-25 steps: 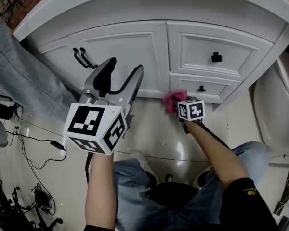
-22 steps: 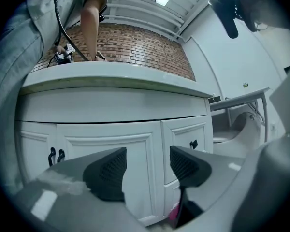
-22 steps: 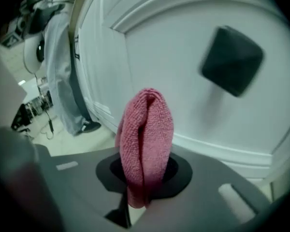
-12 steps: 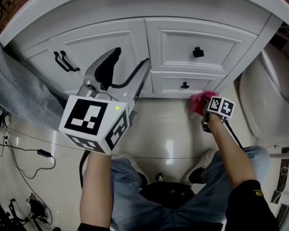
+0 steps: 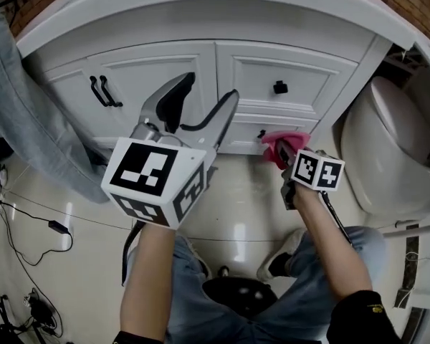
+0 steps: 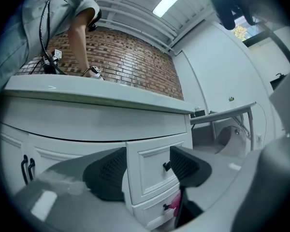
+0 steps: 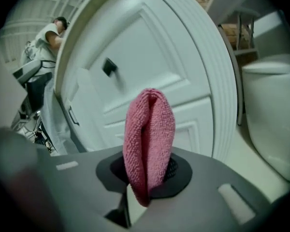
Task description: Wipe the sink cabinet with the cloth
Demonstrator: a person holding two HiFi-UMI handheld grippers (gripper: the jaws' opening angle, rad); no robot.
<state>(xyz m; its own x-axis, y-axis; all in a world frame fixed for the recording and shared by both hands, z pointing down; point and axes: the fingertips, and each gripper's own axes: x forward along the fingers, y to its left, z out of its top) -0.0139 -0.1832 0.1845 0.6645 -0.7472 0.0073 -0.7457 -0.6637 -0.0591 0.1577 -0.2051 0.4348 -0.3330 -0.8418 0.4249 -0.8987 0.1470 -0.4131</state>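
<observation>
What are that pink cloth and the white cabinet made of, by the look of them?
The pink cloth looks like microfibre or terry: fuzzy looped nap, soft folds. The white cabinet seems painted wood or board: smooth satin finish, moulded panel frames.

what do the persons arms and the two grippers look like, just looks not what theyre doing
Left gripper: silver-grey curved jaws lined with black ribbed pads, and behind them a white cube with black square markers. Right gripper: dark body with a like marker cube. A thin black cable runs beside the left forearm. Forearms are bare; the right arm has a black short sleeve with a small yellow mark.
</observation>
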